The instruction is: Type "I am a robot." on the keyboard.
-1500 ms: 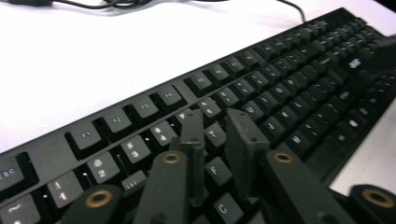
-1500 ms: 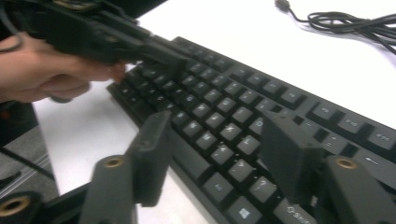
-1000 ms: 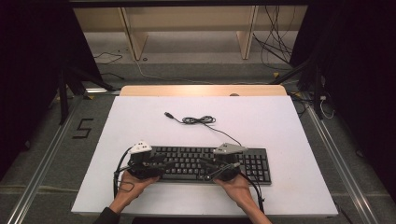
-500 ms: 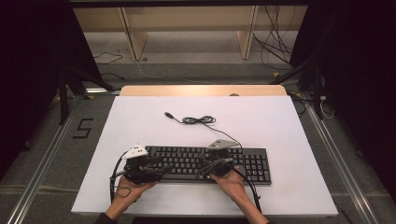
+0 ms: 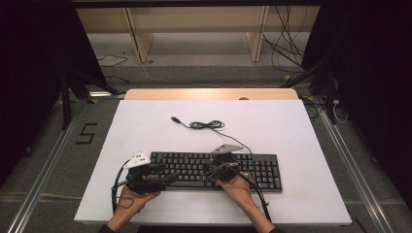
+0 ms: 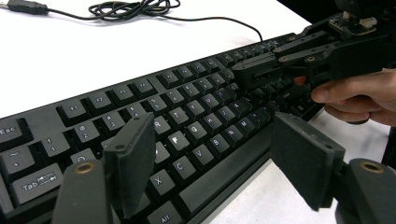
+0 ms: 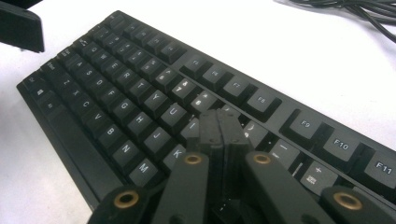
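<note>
Over the keyboard (image 5: 214, 167), left gripper (image 6: 210, 158) jaws gape wide; right gripper (image 7: 219, 126) jaws pressed together, empty.

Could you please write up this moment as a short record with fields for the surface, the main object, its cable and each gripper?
surface: white table
main object: black keyboard, near the front edge
cable: keyboard cable, coiled behind it, plug lying free
left gripper: jaws open, over the keyboard's left end
right gripper: jaws shut, tips low over the keys near I and K
</note>
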`<state>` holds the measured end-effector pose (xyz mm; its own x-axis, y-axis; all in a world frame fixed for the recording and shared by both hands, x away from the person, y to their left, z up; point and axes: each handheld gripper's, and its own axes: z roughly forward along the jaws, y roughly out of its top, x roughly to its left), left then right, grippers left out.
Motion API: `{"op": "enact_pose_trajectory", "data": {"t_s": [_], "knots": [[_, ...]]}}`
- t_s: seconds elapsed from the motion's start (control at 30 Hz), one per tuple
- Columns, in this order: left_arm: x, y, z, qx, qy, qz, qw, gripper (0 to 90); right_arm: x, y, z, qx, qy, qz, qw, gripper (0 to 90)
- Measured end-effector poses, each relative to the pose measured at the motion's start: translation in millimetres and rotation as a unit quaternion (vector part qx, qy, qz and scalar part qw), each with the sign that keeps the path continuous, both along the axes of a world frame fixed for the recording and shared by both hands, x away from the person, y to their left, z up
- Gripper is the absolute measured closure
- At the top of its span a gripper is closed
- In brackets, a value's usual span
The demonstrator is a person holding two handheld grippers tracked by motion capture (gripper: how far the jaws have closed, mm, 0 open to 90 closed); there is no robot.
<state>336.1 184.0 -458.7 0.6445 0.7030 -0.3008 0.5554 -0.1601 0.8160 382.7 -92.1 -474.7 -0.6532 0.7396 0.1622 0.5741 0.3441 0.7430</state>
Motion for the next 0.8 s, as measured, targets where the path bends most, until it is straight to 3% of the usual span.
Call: {"op": "enact_pose_trajectory", "data": {"t_s": [0.8], "knots": [[-7.4,7.4,-0.1,0.000,-0.008,0.008,0.9999,29.2,1.4,2.3,-6.2,-0.010,0.008,-0.003,0.9999,90.0]]}}
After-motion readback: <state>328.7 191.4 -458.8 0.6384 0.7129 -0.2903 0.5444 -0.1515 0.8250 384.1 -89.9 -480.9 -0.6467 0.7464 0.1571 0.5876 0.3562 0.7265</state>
